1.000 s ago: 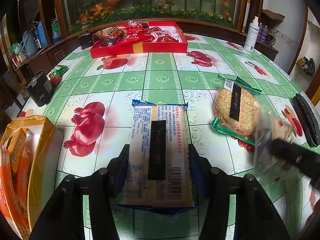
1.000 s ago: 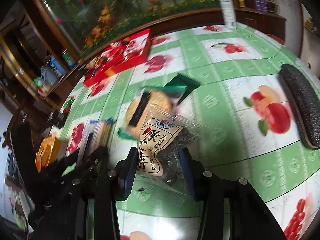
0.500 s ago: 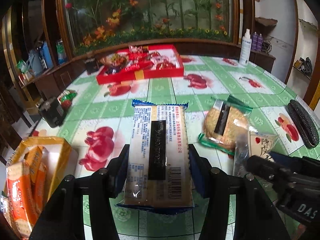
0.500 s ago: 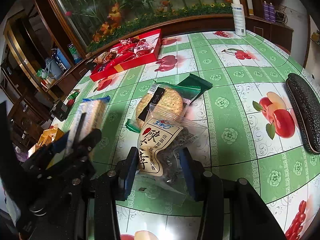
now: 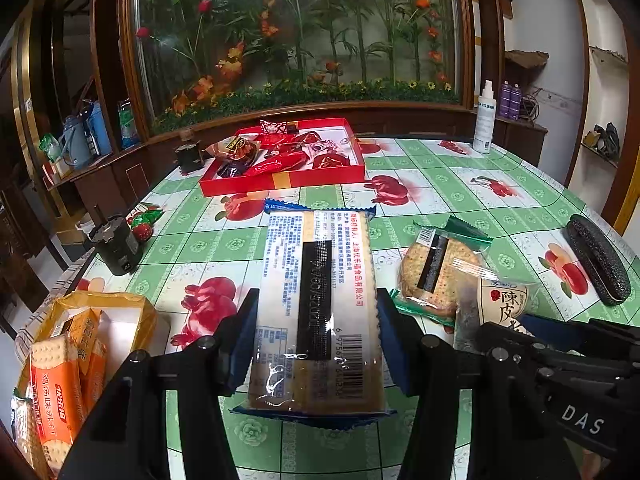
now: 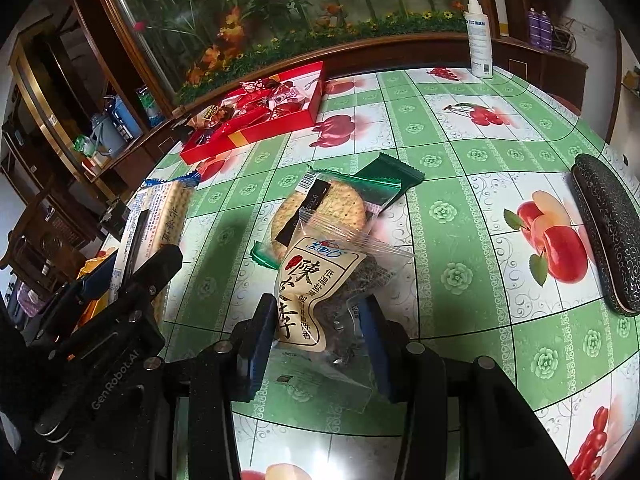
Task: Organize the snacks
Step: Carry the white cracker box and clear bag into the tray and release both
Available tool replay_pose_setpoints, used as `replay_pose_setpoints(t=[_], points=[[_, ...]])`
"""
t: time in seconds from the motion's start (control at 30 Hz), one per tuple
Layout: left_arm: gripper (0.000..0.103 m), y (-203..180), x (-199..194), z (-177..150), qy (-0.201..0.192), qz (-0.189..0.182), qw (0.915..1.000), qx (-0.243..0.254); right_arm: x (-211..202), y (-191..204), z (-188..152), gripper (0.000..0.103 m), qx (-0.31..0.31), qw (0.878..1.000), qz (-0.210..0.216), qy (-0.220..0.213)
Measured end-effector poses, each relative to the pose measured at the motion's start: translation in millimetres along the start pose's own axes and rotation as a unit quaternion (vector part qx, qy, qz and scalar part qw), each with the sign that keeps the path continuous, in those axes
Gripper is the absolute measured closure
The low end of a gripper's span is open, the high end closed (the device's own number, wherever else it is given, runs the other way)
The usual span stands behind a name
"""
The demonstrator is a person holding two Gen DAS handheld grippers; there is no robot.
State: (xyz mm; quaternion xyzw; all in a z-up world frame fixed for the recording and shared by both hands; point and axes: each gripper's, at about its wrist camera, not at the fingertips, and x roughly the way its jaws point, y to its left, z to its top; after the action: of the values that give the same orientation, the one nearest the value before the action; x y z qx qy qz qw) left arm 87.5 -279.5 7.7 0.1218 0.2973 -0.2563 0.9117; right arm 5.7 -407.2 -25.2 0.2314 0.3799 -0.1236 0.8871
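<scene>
My left gripper (image 5: 316, 304) is shut on a long blue-edged cracker pack (image 5: 316, 312), held lengthwise above the table. The same cracker pack (image 6: 160, 224) shows at the left of the right wrist view. My right gripper (image 6: 316, 320) is shut on a clear plum snack bag (image 6: 316, 300) with a cream label; the plum snack bag (image 5: 500, 300) also appears low right in the left wrist view. A round biscuit in a green wrapper (image 6: 332, 208) lies on the table just beyond it. A red tray (image 5: 280, 178) with several red-wrapped sweets stands at the far side.
A yellow bag with orange cracker packs (image 5: 64, 368) sits at the table's near left edge. A black box (image 5: 116, 244) and strawberry candy (image 5: 146, 224) lie at left. A black glasses case (image 6: 608, 232) lies at right. A white spray bottle (image 6: 478, 36) stands at the back.
The left gripper has risen and tipped up with the cracker pack, so more of the far wall shows. The right gripper with the plum bag has stayed nearly still.
</scene>
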Motion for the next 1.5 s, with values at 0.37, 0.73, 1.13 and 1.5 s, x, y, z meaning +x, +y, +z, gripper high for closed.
replay_pose_setpoints(t=[0.37, 0.73, 1.13, 1.5], points=[[0.049, 1, -1, 0, 0.001, -0.002, 1.0000, -0.003, -4, 1, 1, 0.056, -0.004, 1.000, 0.002, -0.006], [0.049, 1, -3, 0, 0.000, -0.005, 1.0000, -0.001, -8, 8, -3, 0.056, -0.010, 1.000, 0.009, -0.008], [0.049, 5, -5, 1, -0.004, 0.000, 0.9999, -0.012, -12, 13, -5, 0.056, -0.014, 1.000, 0.016, -0.011], [0.049, 7, -15, 3, -0.017, -0.002, 0.9997, -0.018, -14, 20, -5, 0.056, -0.021, 0.999, 0.023, -0.016]])
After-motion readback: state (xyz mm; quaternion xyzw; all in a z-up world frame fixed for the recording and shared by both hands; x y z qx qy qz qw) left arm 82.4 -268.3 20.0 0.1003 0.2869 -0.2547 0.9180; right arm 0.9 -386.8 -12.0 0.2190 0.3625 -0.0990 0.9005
